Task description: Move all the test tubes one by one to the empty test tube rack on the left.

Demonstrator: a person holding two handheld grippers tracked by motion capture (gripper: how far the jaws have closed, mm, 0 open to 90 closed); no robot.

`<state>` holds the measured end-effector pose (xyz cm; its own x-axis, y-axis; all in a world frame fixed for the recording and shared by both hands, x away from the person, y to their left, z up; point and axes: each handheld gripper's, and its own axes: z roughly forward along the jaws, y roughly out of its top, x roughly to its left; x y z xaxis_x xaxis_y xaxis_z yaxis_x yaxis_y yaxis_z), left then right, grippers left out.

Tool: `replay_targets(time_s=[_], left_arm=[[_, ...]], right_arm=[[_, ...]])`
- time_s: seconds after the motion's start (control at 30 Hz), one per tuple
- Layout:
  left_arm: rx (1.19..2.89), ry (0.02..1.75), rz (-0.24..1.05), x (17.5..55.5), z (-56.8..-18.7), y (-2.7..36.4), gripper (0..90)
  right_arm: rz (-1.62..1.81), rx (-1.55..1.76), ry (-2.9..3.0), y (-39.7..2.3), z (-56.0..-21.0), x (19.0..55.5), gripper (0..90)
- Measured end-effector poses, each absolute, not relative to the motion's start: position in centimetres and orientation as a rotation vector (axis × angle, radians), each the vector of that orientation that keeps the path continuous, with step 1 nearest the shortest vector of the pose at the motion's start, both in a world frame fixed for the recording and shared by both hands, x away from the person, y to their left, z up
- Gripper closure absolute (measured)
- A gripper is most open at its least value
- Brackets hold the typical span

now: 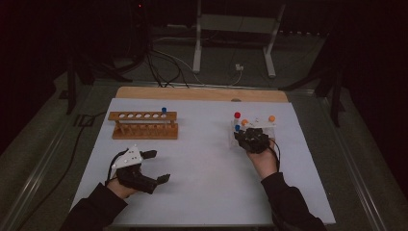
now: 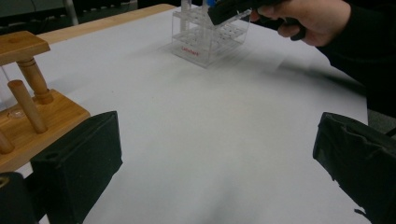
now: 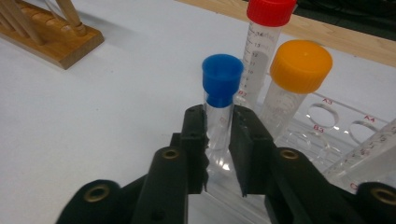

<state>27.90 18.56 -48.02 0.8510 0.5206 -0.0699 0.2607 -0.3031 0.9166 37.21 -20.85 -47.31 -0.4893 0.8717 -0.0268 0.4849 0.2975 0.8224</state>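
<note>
On the left of the white table point(image 1: 202, 192), the left gripper point(image 1: 159, 166) hovered with its jaws spread wide and nothing between them, just in front of the wooden rack point(image 1: 144, 125), which held one blue-capped tube at its right end. On the right, the right gripper point(image 3: 217, 140) had its jaws closed on the blue-capped tube point(image 3: 219, 100), just below the cap, as it stood in the clear rack point(image 2: 208, 42) beside a red-capped tube point(image 3: 264, 51) and an orange-capped tube point(image 3: 294, 84). To do this step well, the tube should probably be lifted straight up, keeping it vertical until it clears the rack and its neighbours.
</note>
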Motion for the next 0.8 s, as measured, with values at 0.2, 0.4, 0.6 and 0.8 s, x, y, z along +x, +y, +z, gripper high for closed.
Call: replay_targets(time_s=[0.2, 0.4, 0.6, 0.8], left_arm=[[1.903, 0.589, 0.279, 28.1, -48.1, 18.7, 2.1], [1.904, 0.588, 0.271, 28.1, -48.0, 18.7, 2.2], [1.922, 0.580, 0.258, 28.0, -48.1, 18.4, 2.1], [1.918, 0.563, 0.243, 27.9, -47.5, 18.1, 2.2]], right_arm=[[1.061, 1.200, 2.085, -20.7, -47.1, 37.1, 77.4], [1.075, 1.150, 2.059, -20.6, -45.9, 36.4, 77.5], [1.073, 1.083, 2.030, -20.3, -44.2, 35.5, 77.5], [1.101, 1.010, 2.013, -19.9, -42.2, 34.1, 77.5]])
